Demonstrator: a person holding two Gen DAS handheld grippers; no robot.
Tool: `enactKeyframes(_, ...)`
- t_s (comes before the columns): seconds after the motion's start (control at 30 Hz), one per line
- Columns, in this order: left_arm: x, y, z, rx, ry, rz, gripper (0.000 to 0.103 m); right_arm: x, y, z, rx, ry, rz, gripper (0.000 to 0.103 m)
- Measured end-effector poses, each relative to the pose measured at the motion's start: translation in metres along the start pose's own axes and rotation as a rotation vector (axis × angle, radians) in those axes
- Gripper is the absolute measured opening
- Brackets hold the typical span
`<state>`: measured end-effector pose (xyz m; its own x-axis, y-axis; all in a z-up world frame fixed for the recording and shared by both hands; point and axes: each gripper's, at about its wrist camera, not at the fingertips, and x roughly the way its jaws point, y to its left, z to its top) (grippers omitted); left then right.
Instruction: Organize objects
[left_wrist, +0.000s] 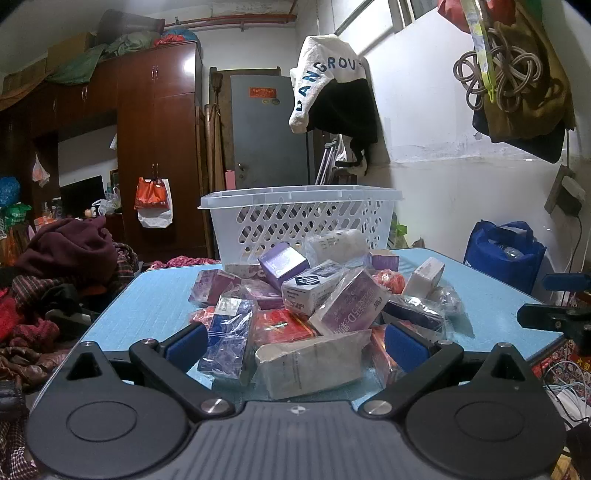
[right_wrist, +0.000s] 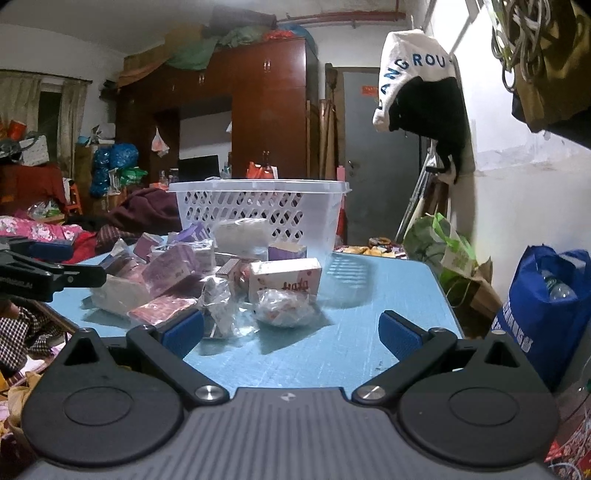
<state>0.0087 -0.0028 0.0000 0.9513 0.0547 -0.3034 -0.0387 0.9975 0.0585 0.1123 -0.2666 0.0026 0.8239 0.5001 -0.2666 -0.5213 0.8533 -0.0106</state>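
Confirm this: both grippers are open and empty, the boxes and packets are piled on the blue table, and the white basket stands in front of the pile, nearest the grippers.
Wrong on the white basket: the left wrist view shows it behind the pile, at the table's far edge.

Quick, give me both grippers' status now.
Left gripper: open, holding nothing, jaws either side of the wrapped boxes.
Right gripper: open, empty, above the blue table.
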Motion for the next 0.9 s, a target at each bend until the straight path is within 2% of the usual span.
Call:
enactKeyframes(0.63, 0.001, 0.003, -0.001, -0.002, 0.002, 0.002, 0.103, 0.005, 0.0, -0.003, 0.0, 0.026, 0.01, 0.103)
enactKeyframes(0.9, 0.002, 0.017, -0.002, 0.012, -0.009, 0.035, 0.103, 0.01, -0.004, -0.006, 0.056, 0.039, 0.094, 0.103)
